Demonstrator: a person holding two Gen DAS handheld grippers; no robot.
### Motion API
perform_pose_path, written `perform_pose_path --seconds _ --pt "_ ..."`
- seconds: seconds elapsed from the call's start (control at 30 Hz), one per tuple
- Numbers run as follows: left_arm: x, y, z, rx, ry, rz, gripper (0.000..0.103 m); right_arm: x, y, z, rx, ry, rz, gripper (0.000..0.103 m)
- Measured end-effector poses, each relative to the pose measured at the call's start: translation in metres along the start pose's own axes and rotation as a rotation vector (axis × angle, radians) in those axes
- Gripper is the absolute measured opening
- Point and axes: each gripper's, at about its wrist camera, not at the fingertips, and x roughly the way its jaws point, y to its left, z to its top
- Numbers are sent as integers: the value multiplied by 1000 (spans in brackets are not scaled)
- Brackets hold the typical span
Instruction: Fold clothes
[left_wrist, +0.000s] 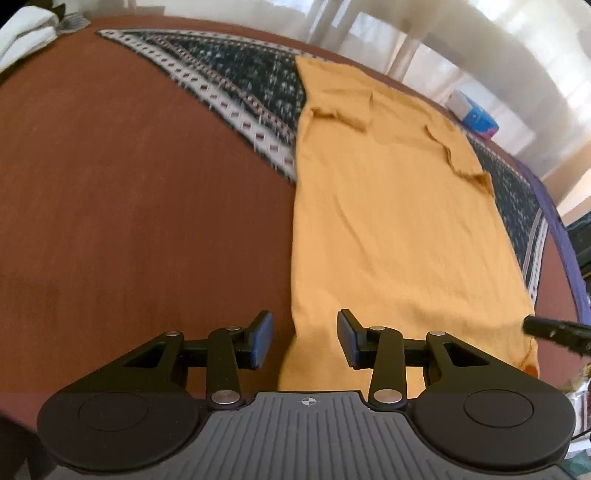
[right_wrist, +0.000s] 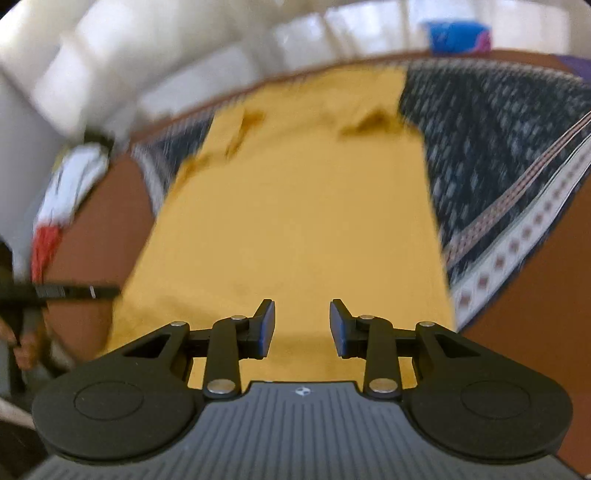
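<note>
A mustard-yellow shirt (left_wrist: 388, 221) lies flat as a long strip with both sleeves folded inward, on top of a dark patterned cloth (left_wrist: 240, 81). My left gripper (left_wrist: 305, 325) hovers open over the shirt's near left edge, with nothing between its pads. In the right wrist view, which is blurred, the shirt (right_wrist: 295, 221) runs away from me. My right gripper (right_wrist: 302, 314) stands open above its near end, holding nothing. At the right rim of the left wrist view I see a black fingertip (left_wrist: 554, 330) of the other gripper.
The brown surface (left_wrist: 129, 203) spreads wide to the left of the shirt. A pile of white cloth (left_wrist: 22, 37) sits at the far left corner. A blue box (left_wrist: 474, 114) stands at the far edge. A white and red item (right_wrist: 70, 192) lies left of the shirt.
</note>
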Motion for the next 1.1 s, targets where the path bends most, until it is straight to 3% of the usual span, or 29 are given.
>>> perform_pose_path --seconds 0.23,0.4,0.5,0.67,0.9,1.1 --pt "-12 -9 -39 -9 11 45 58 -10 0 -49 -138 135 -89 37" --pt "-21 -1 -66 -53 37 90 58 -43 -31 -91 -96 204 -153 34" --pt "-32 6 -78 -80 29 98 62 -63 -47 -109 20 193 -153 38" --pt "-42 9 -86 -96 14 109 64 -80 -62 -107 203 46 -78 49" --pt "-35 6 -78 -91 -14 99 65 -66 -61 -88 188 -23 -126 56" --pt "-23 -1 -73 -55 11 52 67 -54 -66 -86 175 12 -155 56"
